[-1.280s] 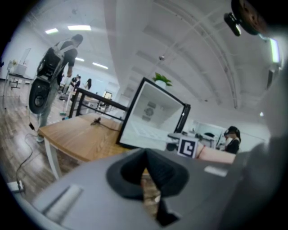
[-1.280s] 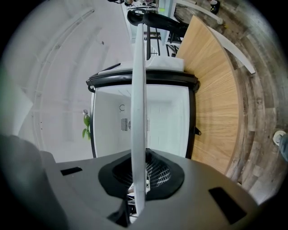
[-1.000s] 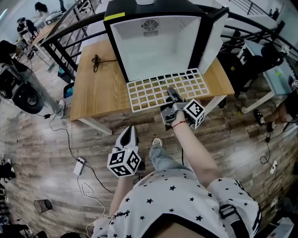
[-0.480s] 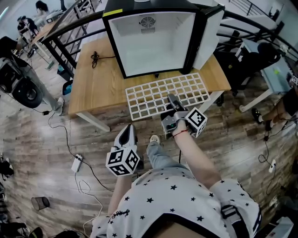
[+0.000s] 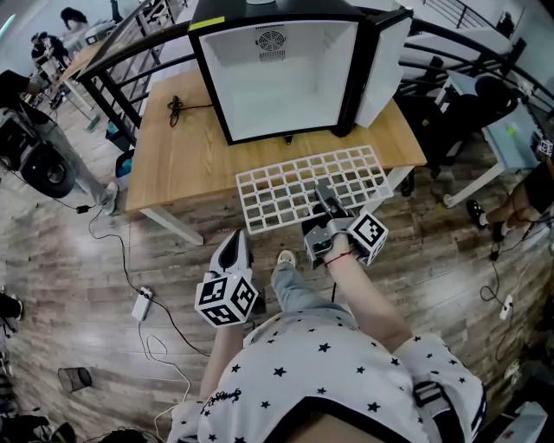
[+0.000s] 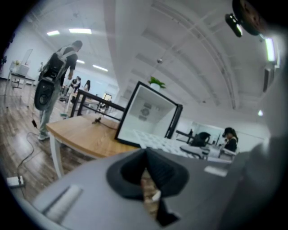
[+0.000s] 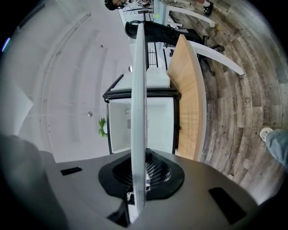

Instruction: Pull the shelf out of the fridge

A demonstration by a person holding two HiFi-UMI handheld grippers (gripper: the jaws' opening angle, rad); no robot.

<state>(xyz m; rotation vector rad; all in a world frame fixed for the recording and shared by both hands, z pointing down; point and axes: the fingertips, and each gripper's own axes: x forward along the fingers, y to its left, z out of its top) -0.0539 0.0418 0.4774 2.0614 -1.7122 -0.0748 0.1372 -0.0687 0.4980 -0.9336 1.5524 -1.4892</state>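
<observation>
Shirt (image 5: 329,363): white with black stars, at the bottom of the head view.
Left gripper (image 5: 235,240): held low over the floor and pointing toward the table; its jaws are pressed together with nothing between them.
Marker cubes: one on the left gripper (image 5: 227,300) and one on the right (image 5: 370,235); both show black-and-white square patterns and no readable words.
Floor (image 5: 78,285): wood planks, with a shoe (image 5: 286,258) between the two grippers and a white power strip (image 5: 141,304) with its cord off to the left.
Right gripper (image 5: 324,192): clamped on the near edge of the shelf; in its own view the shelf runs edge-on straight through the closed jaws.
Shelf (image 5: 294,177): a white grid, fully out of the fridge and lying flat in front of it; its far side is over the table and its near side hangs past the table's front edge.
Table (image 5: 177,169): light wood, with a coiled dark cable (image 5: 177,112) near its back left.
Fridge (image 5: 277,86): a black case with a bare white inside, standing on the table.
Door (image 5: 386,60): swung open to the right.
Vent (image 5: 271,41): round, high on the fridge's back wall.
Yellow label (image 5: 212,24): on the fridge's top front edge; any print is too small to read.
Railing (image 5: 130,52): dark bars behind the table.
People (image 5: 52,43): far off at the upper left.
</observation>
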